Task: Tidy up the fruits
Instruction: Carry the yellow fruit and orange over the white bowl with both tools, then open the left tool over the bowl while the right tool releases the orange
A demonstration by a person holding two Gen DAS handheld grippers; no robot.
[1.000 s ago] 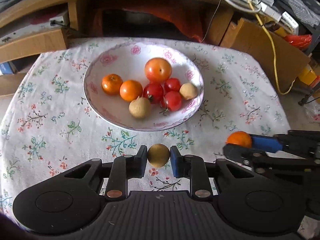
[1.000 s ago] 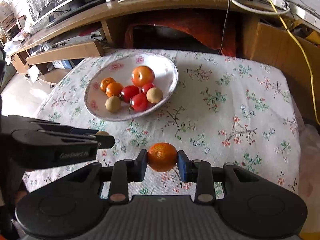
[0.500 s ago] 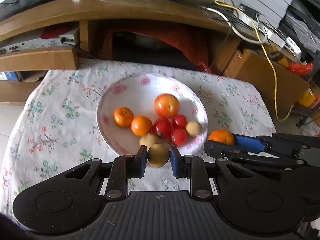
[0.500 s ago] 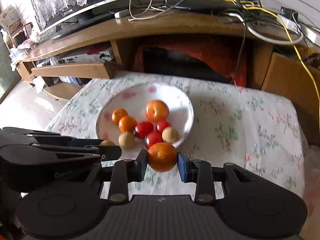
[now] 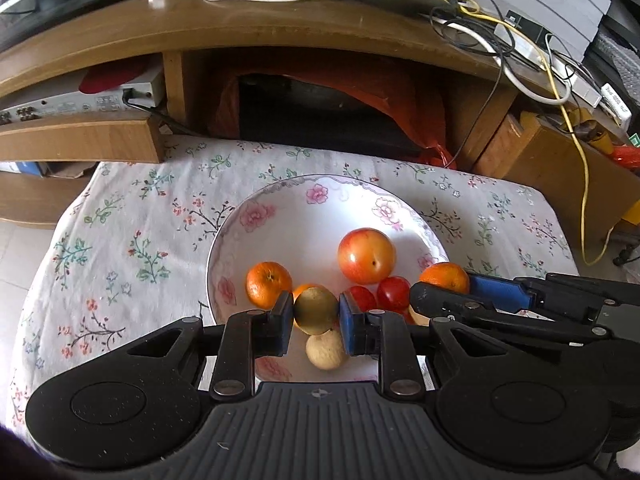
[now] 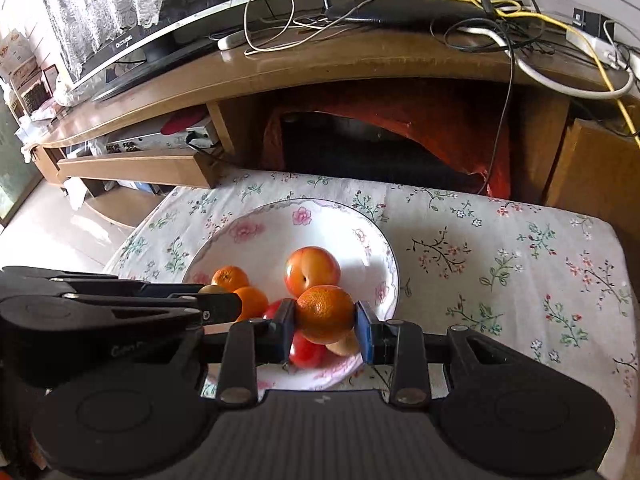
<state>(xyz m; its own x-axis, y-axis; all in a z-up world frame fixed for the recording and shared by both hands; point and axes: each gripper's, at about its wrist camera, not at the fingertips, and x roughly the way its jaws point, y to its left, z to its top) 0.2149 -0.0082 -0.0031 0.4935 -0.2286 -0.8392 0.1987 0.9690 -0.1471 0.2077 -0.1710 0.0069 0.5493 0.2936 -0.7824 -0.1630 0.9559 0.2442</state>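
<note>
A white floral bowl on the flowered tablecloth holds several fruits: a large red-orange fruit, mandarins, red tomatoes and a tan longan. My left gripper is shut on a tan longan above the bowl's near side. My right gripper is shut on an orange mandarin over the bowl's near right part. In the left wrist view, that right gripper reaches in from the right with the mandarin.
The small table's flowered cloth ends close on all sides. Behind it stands a wooden TV cabinet with tangled cables, a media box on a shelf and a dark opening draped in red cloth.
Both grippers moved forward with their fruit, from above the bare cloth in front of the bowl to above the bowl itself. Their grips stayed the same.
</note>
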